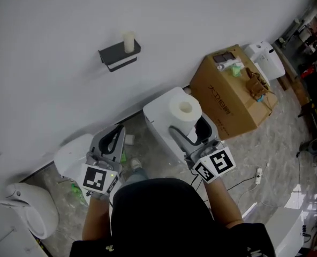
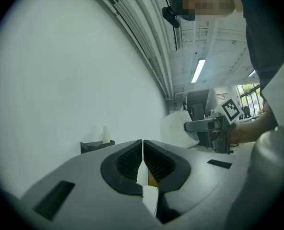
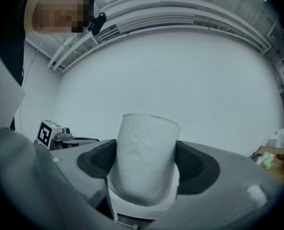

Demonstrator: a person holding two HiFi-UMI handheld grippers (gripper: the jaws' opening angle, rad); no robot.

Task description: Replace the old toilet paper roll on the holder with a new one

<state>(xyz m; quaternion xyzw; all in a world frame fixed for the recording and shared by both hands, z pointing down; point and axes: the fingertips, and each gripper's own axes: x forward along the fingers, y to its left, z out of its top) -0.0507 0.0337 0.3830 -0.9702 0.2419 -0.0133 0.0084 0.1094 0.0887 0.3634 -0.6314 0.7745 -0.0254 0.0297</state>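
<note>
- Closest in, the left gripper (image 1: 114,139) is held low in front of the body, its jaws pressed tight together and aimed at the wall.
- Right beside it, the right gripper (image 3: 144,163) has its jaws spread wide and pinching the new toilet paper roll (image 1: 185,110) by its sides. The roll is upright with its hollow core facing up.
- Further out, the dark holder (image 1: 118,55) is mounted on the white wall (image 1: 51,31), well apart from both grippers.
- On top of the holder stands the old roll (image 1: 128,42), a slim pale cylinder, upright near the holder's right end.
- Off to the right, a cardboard box (image 1: 231,95) sits on the floor by the wall.
</note>
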